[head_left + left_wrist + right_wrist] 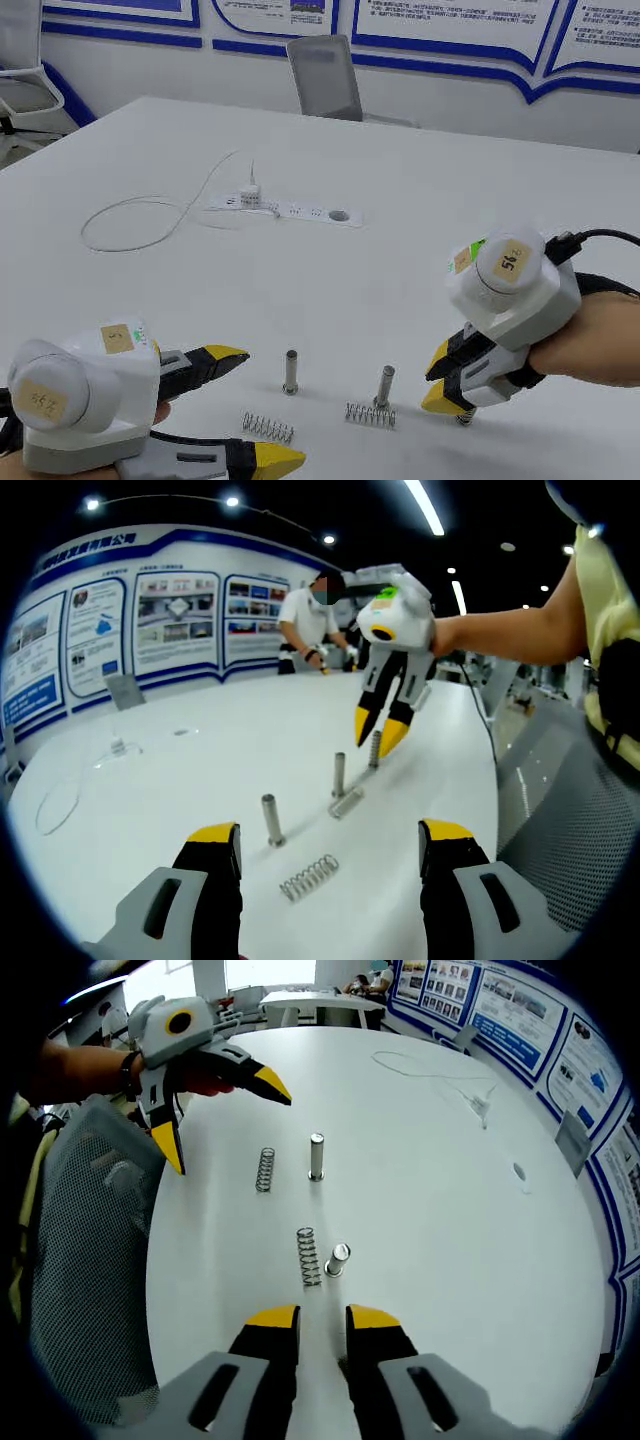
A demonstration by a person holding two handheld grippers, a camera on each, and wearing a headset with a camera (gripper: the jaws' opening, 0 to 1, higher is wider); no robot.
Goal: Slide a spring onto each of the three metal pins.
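Two bare metal pins (291, 372) (384, 385) stand upright on the white table (330, 270). One loose spring (268, 428) lies near the left pin, and another spring (370, 414) lies at the foot of the middle pin. A third spring (465, 416) stands upright under my right gripper (440, 378), whose yellow tips sit slightly apart just above it, as with the same spring (375, 748) in the left gripper view. My left gripper (252, 408) is wide open at the bottom left, short of the left spring (310, 876) and nothing between its jaws.
A white power strip (290, 211) with a looping cable (140, 215) lies mid-table. A grey chair (325, 75) stands at the far edge. A mesh chair (90, 1260) is close to the near edge. A person (305, 630) stands at another table behind.
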